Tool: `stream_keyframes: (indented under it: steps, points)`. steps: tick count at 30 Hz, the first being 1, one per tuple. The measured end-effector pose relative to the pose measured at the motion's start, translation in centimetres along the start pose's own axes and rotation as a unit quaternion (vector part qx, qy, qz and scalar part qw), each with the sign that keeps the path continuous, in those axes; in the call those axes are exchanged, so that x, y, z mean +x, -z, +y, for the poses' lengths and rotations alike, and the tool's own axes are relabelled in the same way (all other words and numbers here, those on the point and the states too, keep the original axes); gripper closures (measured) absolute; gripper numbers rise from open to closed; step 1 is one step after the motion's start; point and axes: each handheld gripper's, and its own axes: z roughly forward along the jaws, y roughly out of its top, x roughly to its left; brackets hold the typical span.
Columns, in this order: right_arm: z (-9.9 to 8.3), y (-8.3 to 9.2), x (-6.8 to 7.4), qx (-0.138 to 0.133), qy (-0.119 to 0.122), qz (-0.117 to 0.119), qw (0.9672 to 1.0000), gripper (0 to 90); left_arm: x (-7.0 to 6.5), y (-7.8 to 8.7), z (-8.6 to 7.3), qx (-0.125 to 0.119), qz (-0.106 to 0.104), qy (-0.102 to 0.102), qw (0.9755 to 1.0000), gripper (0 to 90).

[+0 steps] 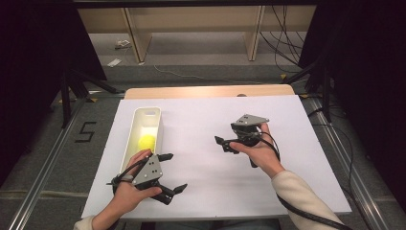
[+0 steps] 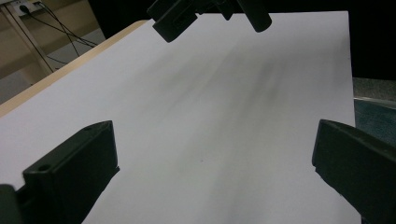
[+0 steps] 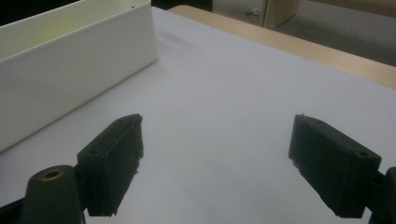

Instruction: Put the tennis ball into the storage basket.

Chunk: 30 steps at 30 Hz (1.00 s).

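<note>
The yellow ball [image 1: 147, 141] lies inside the white bin [image 1: 132, 125], at the left part of the desk [image 1: 215, 120]. It looks small, round and light, probably smooth, so it may roll away; I would take it across its middle, coming from above between the bin walls. The left tool [image 1: 167, 173] is just beside the bin, jaws apart and empty. The right tool [image 1: 224, 143] is farther away, jaws also apart, holding nothing.

Black "5" on floor [image 1: 85, 132]
</note>
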Motion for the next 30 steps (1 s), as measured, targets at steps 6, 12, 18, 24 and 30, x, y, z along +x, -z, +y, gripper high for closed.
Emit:
stream_keyframes:
  steps: [6, 12, 18, 24, 30]
  points:
    - [-0.5, 0.8, -0.5, -0.002, -0.004, -0.006, 1.0000, 18.3, 0.0, 0.0, 0.0, 0.000, 0.000, 0.000, 1.0000, 0.0]
    - [-1.0, 1.8, -1.0, -0.006, -0.009, -0.015, 0.9998, 18.3, 0.0, 0.0, 0.0, 0.001, 0.000, 0.000, 1.0000, 0.0]
    - [-1.6, 3.1, -1.9, -0.008, -0.016, -0.029, 0.9994, 18.3, 0.0, -0.1, 0.0, 0.001, 0.000, 0.000, 1.0000, 0.0]
    - [-2.5, 4.2, -2.6, -0.007, -0.022, -0.040, 0.9989, 18.4, 0.0, -0.1, 0.0, 0.001, 0.000, 0.000, 1.0000, 0.0]
    - [-3.3, 5.4, -2.9, -0.008, -0.028, -0.046, 0.9985, 18.4, 0.0, -0.1, 0.0, 0.002, 0.000, 0.000, 1.0000, 0.0]
